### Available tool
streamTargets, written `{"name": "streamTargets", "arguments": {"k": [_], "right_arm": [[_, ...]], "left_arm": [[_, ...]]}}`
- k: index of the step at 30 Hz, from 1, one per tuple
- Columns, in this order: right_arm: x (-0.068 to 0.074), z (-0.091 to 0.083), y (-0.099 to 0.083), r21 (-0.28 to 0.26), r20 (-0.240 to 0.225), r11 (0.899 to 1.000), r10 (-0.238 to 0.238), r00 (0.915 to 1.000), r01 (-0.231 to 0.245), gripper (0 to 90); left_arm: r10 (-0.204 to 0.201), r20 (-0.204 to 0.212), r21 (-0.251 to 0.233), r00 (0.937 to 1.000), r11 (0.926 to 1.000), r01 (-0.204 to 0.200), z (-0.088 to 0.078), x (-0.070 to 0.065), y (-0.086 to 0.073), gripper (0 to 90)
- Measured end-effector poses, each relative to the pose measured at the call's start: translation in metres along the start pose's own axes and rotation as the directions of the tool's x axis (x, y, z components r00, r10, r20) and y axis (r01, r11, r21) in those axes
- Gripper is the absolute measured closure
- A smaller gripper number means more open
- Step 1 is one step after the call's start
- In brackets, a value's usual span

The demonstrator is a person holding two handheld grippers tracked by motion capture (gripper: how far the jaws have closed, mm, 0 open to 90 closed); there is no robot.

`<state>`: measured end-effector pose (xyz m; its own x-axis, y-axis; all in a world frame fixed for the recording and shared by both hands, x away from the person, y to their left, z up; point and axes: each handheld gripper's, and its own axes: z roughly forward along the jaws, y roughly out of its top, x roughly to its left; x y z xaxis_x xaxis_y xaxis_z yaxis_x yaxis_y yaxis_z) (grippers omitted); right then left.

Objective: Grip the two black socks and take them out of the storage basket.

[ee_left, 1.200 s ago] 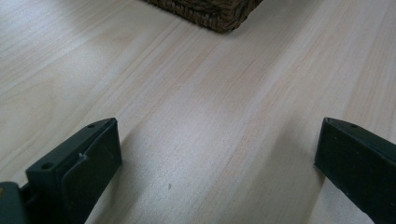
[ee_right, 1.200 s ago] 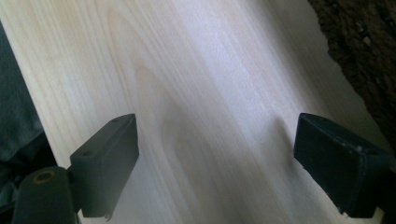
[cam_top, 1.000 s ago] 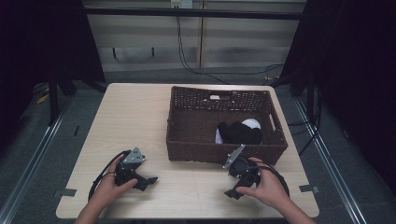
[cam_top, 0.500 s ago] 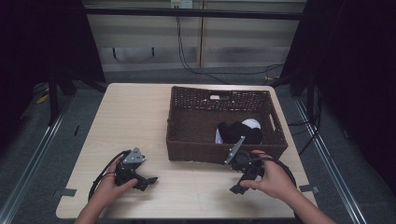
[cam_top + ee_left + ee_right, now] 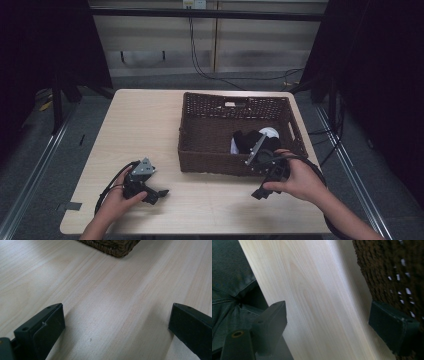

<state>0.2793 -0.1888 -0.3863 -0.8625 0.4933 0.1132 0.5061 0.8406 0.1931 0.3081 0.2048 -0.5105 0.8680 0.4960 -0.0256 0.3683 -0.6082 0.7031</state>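
A dark brown wicker basket [image 5: 200, 135] stands on the right half of the pale wooden table [image 5: 140, 125]. Inside it lie a black item [image 5: 248, 140] and a white item [image 5: 270, 133]; what they are I cannot make out. My left gripper [image 5: 156, 194] rests low over the table's front left, held in a hand. Its jaws [image 5: 116, 315] are open over bare wood, with the basket's corner [image 5: 112, 247] ahead. My right gripper [image 5: 265, 182] is held just in front of the basket's front wall. It is open [image 5: 327, 310] and empty, beside the wicker wall [image 5: 397, 272].
Black cables trail from both grippers across the table's front. In the right gripper view the table's front edge and the person's dark trousers [image 5: 232, 290] show at the left. Beyond the table are a grey floor and hanging cables [image 5: 200, 55].
The right hand has carried its gripper to the right and closer to the basket's front wall, turning it. The left gripper has stayed in place.
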Motion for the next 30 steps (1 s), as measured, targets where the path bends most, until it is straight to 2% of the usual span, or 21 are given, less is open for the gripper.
{"name": "streamTargets", "arguments": {"k": [2, 11, 21, 26, 30], "right_arm": [[-0.002, -0.005, 0.001, 0.014, 0.004, 1.0, -0.014, 0.9999, 0.013, 14.8], [-0.01, -0.029, 0.007, 0.037, 0.014, 0.999, -0.007, 0.9999, 0.007, 14.7], [-0.032, -0.055, 0.022, -0.014, 0.036, 0.999, 0.038, 0.9987, -0.037, 14.8], [-0.046, -0.059, 0.033, -0.022, 0.049, 0.998, 0.055, 0.9973, -0.054, 14.9], [-0.059, -0.058, 0.041, -0.046, 0.055, 0.995, 0.094, 0.9941, -0.092, 14.9]], "left_arm": [[-0.003, 0.0, -0.003, 1.0, 1.0, 0.003, 0.0, 0.0, 0.0, 0.0], [-0.003, 0.0, -0.002, 1.0, 1.0, 0.003, 0.0, 0.0, 0.0, 0.0], [-0.004, 0.0, -0.002, 1.0, 1.0, 0.004, 0.0, 0.0, 0.0, 0.0], [-0.003, 0.005, 0.003, 1.0, 1.0, 0.003, 0.0, 0.0, 0.0, 0.0], [-0.003, 0.005, 0.003, 1.0, 1.0, 0.003, 0.0, 0.0, 0.0, 0.0]]}}
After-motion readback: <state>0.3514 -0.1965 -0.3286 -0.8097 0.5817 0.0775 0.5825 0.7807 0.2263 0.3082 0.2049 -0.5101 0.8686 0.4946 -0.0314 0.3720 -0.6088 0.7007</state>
